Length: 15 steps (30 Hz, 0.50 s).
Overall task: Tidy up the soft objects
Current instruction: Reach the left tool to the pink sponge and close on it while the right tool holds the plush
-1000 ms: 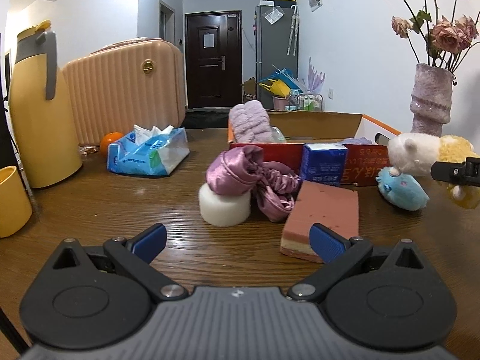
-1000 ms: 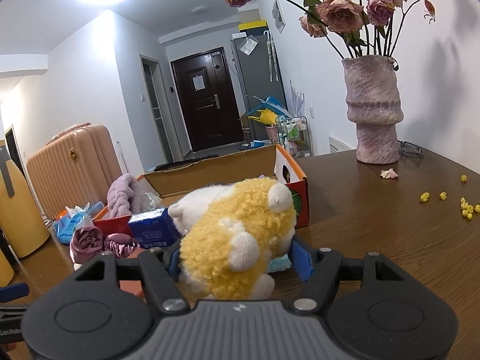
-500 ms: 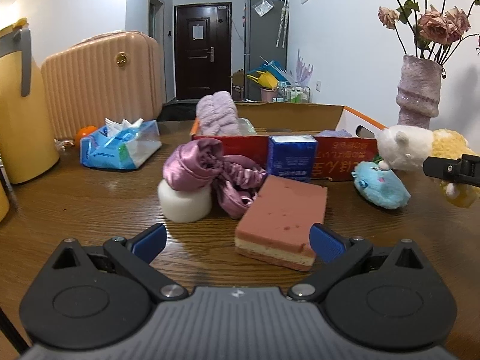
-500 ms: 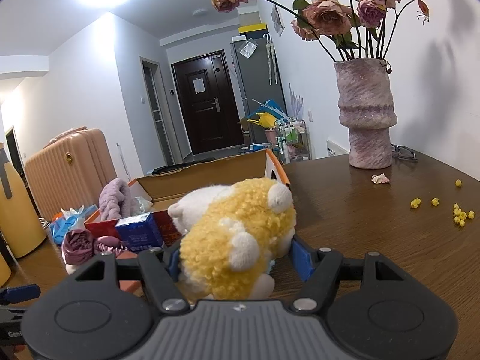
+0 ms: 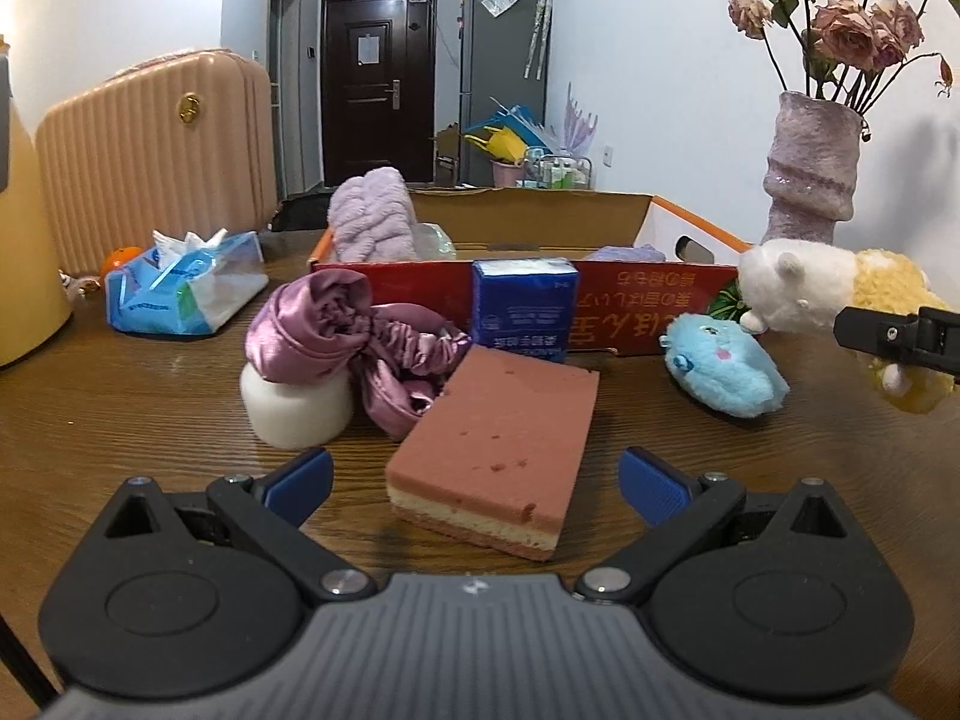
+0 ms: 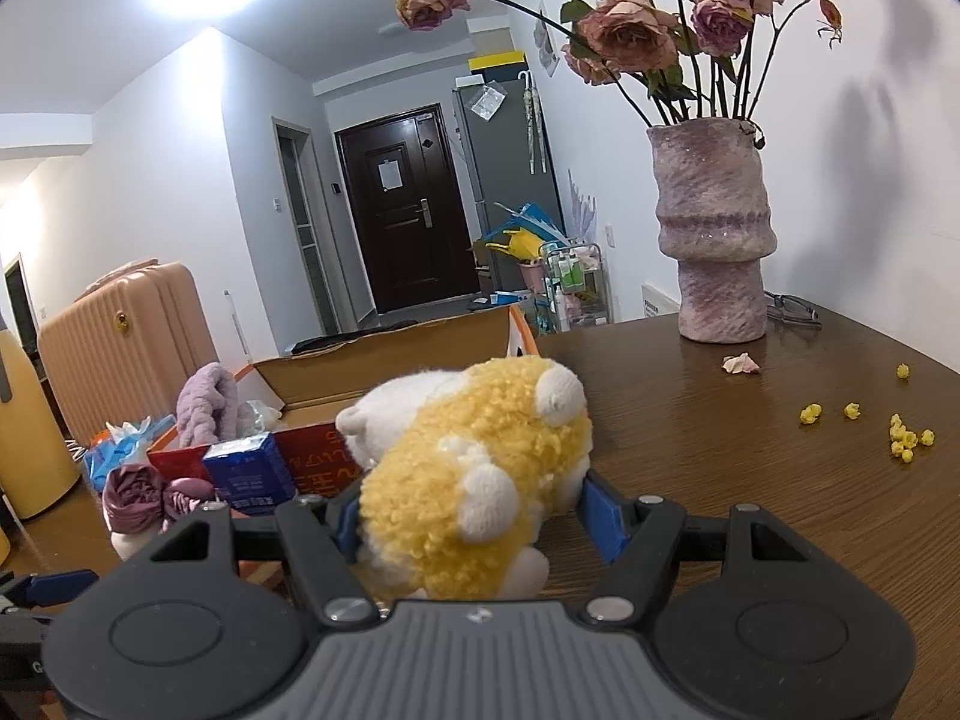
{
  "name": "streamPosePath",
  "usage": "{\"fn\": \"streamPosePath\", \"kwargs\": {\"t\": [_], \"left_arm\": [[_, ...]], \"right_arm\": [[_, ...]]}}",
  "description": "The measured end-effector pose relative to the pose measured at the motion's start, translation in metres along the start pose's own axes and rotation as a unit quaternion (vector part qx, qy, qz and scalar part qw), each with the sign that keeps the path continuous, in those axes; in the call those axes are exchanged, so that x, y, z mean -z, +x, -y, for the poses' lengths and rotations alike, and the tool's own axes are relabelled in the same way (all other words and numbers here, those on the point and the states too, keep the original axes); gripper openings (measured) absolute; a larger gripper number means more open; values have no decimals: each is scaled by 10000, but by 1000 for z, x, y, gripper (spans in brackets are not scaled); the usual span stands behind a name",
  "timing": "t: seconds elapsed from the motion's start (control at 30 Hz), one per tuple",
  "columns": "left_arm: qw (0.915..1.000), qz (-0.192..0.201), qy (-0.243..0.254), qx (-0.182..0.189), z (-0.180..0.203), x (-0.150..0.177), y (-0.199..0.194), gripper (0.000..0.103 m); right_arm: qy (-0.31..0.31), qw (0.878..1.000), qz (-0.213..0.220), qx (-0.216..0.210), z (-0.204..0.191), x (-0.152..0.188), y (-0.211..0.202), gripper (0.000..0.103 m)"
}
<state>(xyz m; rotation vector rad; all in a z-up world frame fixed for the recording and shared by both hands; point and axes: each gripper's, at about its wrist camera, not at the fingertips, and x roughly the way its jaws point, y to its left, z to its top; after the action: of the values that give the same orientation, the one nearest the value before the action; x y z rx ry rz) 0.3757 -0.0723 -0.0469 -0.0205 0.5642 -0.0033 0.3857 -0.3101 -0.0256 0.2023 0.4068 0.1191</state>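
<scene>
The right gripper (image 6: 474, 519) clamps one yellow-and-white plush toy (image 6: 474, 480) between its blue pads, just above the wooden table (image 6: 750, 480) and beside the open cardboard box (image 5: 540, 294). The left gripper (image 5: 474, 480) stands open – nothing between its pads – with one pink sponge (image 5: 504, 444) lying flat on the table just ahead of it. Around the sponge lie one blue plush (image 5: 723, 366), one purple satin scrunchie bundle (image 5: 342, 336) resting on one white foam cylinder (image 5: 297, 408), and one blue tissue pack (image 5: 525, 309) against the box. One lilac knitted piece (image 5: 375, 216) sits in the box's corner.
</scene>
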Motion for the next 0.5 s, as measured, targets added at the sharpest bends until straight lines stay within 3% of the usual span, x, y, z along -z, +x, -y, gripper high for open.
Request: {"fn": "streamPosePath", "kwargs": {"t": [0.5], "left_arm": [[9993, -332, 37, 195, 4, -8, 30, 103]], "right_arm": [[76, 9999, -101, 61, 3, 3, 7, 68]]}}
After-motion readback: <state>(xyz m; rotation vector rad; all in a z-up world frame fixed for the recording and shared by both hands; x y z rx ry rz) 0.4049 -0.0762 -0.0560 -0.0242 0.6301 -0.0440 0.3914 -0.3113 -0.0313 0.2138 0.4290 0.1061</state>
